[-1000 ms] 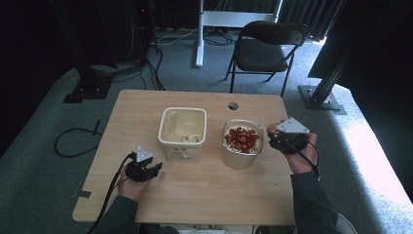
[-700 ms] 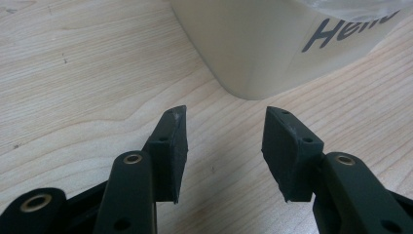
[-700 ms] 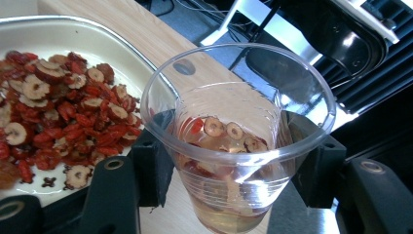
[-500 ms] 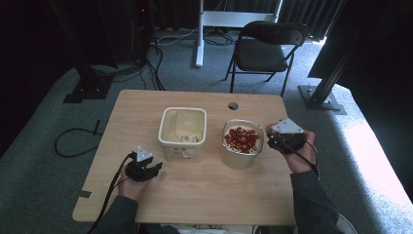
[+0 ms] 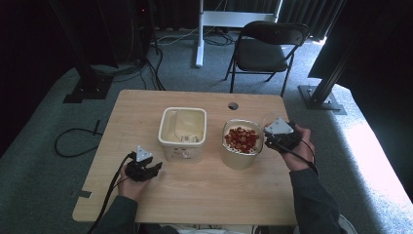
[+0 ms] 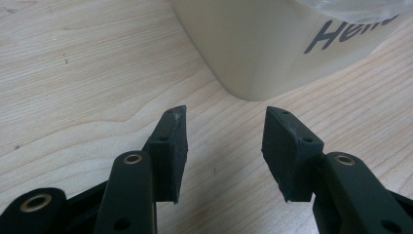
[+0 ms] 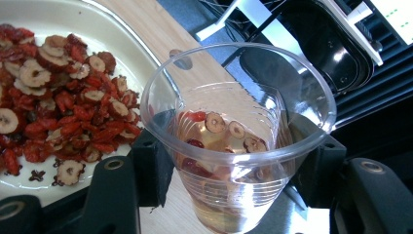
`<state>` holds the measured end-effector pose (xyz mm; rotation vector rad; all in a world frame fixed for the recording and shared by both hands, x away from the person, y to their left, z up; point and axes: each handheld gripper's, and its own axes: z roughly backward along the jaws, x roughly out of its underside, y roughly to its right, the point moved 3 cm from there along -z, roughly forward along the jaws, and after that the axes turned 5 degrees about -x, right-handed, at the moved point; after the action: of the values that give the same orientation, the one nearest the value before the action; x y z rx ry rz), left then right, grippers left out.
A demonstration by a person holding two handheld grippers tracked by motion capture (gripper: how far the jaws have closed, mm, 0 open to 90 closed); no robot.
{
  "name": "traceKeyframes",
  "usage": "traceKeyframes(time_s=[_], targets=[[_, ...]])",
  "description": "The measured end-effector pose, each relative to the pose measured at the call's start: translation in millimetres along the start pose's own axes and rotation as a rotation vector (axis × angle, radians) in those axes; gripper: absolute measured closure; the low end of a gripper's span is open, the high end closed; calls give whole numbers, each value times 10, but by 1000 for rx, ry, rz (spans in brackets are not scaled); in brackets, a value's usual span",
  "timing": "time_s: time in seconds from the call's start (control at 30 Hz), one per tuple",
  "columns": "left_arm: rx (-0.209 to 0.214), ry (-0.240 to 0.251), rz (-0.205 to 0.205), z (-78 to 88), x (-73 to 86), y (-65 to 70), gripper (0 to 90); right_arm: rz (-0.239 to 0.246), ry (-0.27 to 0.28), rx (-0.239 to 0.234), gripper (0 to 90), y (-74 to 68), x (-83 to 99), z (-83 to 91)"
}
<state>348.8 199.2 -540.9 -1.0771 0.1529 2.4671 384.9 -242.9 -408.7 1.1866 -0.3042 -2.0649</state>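
One clear, ribbed plastic cup sits clamped between the pads of the right gripper, holding a few slices of dried red fruit with pale centres at its bottom. Its wall narrows toward the base and its rim is round and rolled. The cup stands roughly upright, mouth up, its long axis running top to bottom. In the high view the right gripper holds it just beside the right edge of the round cream tub heaped with the same red slices. Two tubs stand on the light wooden table: that one and a square cream tub to its left. The left gripper rests low near the square tub, jaws apart with nothing between them.
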Motion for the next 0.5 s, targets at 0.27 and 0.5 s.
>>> traceKeyframes(time_s=[0.27,0.5], targets=[[1,4,1,2,1,-2,527,157,-64,51,406,-88,-77,-30],[2,5,3,2,2,-4,527,320,-122,107,407,-178,-140,-71]])
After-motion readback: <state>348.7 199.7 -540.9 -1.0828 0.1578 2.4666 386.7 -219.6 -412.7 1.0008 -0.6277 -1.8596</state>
